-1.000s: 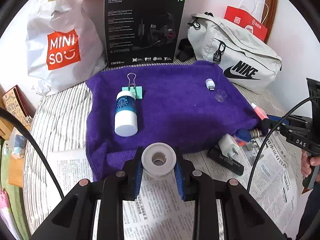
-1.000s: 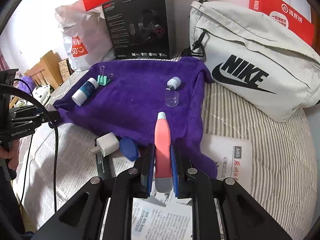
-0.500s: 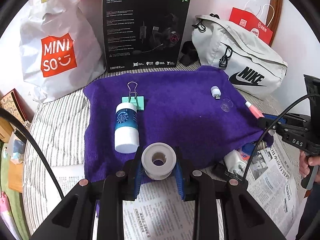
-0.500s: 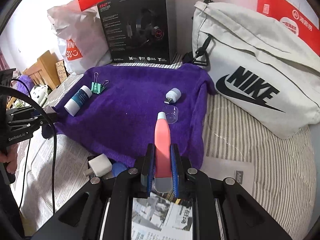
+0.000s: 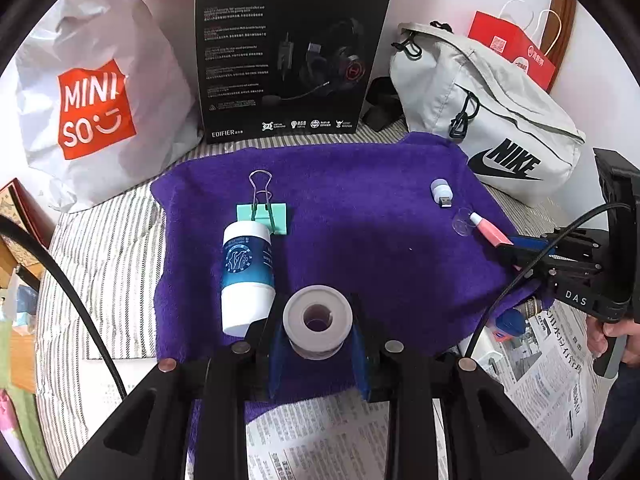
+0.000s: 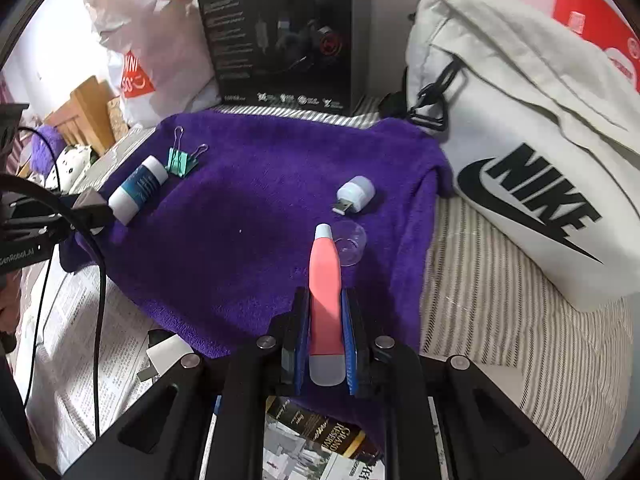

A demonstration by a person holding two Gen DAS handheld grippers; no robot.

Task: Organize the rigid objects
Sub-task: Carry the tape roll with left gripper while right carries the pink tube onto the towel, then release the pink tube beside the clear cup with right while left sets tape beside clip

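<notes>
My left gripper (image 5: 318, 320) is shut on a white tape roll (image 5: 318, 322), held over the near edge of the purple towel (image 5: 360, 240). A white-and-blue bottle (image 5: 247, 276) lies just left of it, beside a green binder clip (image 5: 262, 214). My right gripper (image 6: 325, 300) is shut on a pink tube (image 6: 325, 280), its tip next to a clear plastic cap (image 6: 352, 242) and a small white USB light (image 6: 356, 194) on the towel (image 6: 260, 220). In the left wrist view the right gripper (image 5: 516, 246) enters from the right with the tube (image 5: 486, 230).
A black headset box (image 5: 288, 52), a white Miniso bag (image 5: 88, 104) and a grey Nike bag (image 5: 488, 120) stand behind the towel. Newspaper (image 5: 320, 440) covers the striped bed in front. A white charger (image 6: 166, 354) and other small items lie by the towel's near edge.
Both grippers have moved forward over the towel with their loads. The pink tube's tip now reaches the clear cap, and the tape roll sits closer to the bottle.
</notes>
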